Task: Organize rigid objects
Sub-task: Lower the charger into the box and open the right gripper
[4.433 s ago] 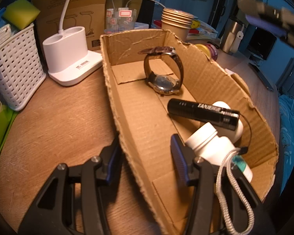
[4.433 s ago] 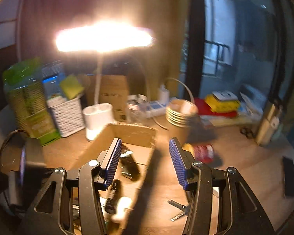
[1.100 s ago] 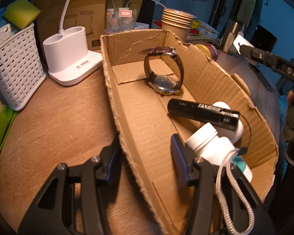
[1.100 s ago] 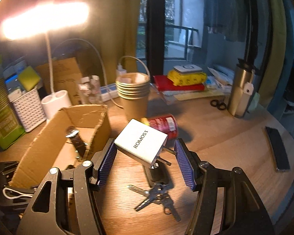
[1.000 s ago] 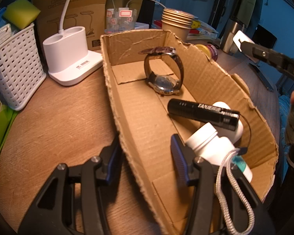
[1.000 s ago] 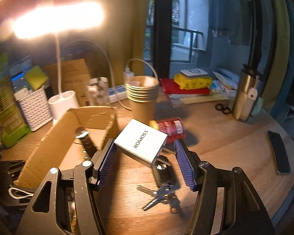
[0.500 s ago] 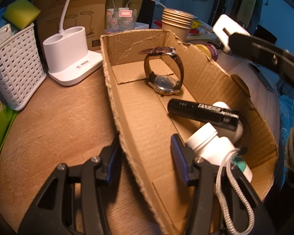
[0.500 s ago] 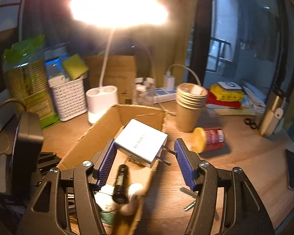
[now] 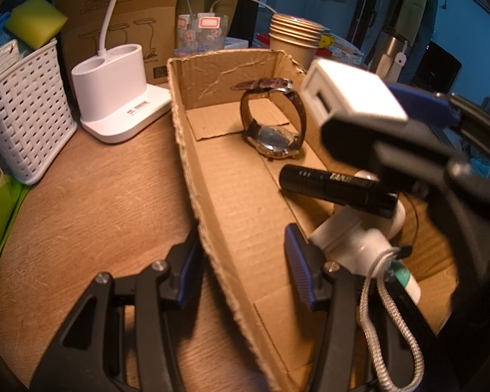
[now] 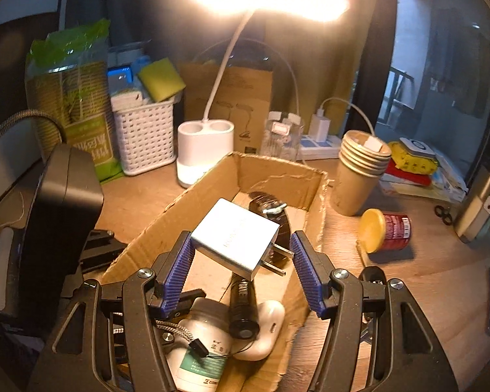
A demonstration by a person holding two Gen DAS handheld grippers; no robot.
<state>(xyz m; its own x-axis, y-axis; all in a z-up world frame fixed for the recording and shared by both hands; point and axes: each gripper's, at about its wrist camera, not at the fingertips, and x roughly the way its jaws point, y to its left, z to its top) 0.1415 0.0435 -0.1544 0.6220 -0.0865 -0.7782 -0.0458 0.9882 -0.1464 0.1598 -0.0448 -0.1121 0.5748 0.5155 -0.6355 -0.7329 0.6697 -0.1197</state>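
The white charger (image 10: 235,240) is up in the air over the cardboard box (image 10: 166,215), above the middle of it, not touching the floor of the box. It sits tilted, flat face up and toward the camera, with its two metal prongs sticking out to the right and a bit down, so its long axis runs roughly side to side between the pads. The right gripper (image 10: 241,271) is clamped on it, fairly wide apart: the left blue pad presses the charger's back end, and the prongs reach toward the right pad, though I can't tell if they touch it.

Below it in the box: a black flashlight (image 10: 243,307), a white earbud case (image 10: 263,330), a white pill bottle (image 10: 199,356) and a wristwatch (image 9: 271,121) at the far end.

The left gripper (image 9: 241,261) straddles the box's near wall, one finger outside and one inside, pinching the cardboard. The box sits on the wooden desk (image 9: 91,196).
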